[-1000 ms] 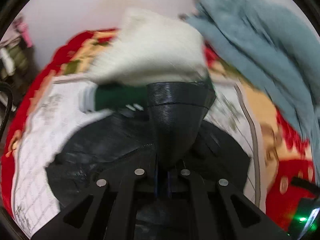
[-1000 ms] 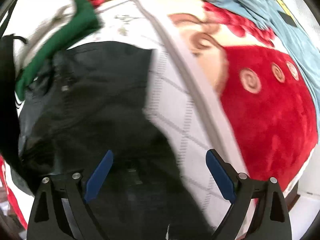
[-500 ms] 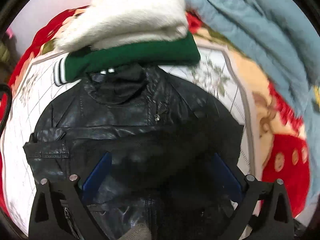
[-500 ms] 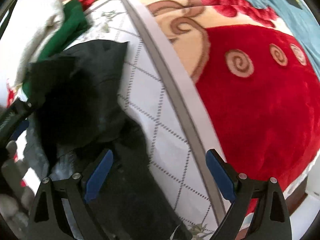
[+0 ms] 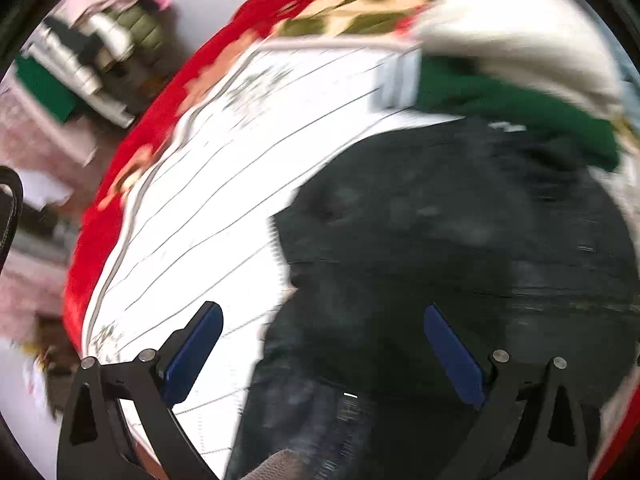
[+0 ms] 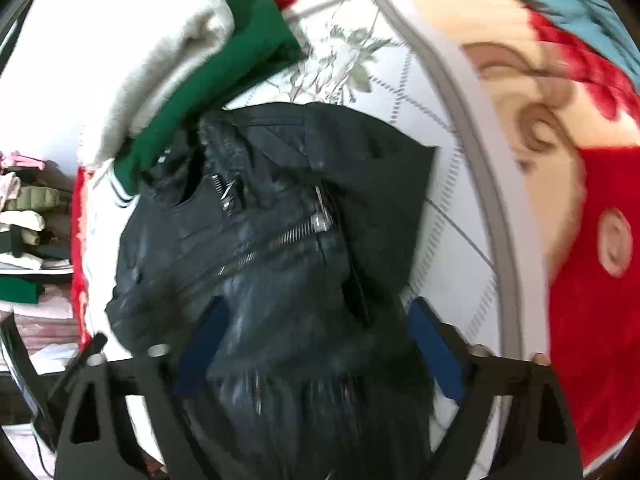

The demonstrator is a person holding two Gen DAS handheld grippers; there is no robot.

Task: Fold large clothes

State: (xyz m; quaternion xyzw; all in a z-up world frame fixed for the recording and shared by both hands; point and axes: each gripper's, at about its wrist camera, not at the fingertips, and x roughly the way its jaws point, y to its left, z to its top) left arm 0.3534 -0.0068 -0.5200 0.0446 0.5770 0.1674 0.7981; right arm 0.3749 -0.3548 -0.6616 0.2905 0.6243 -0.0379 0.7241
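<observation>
Black leather jacket [image 6: 280,240] lies front-up, partly folded, on the white quilted bed cover [image 5: 208,200], its collar touching the stacked green and cream garments [image 6: 224,80]. Left claw [image 5: 320,344] gapes fully, nothing gripped, over the jacket's left edge. Right claw [image 6: 316,332] has just been closing, straddling the jacket body, pads not pressing; next move likely needs a firm pinch on the hem to fold upward.
</observation>
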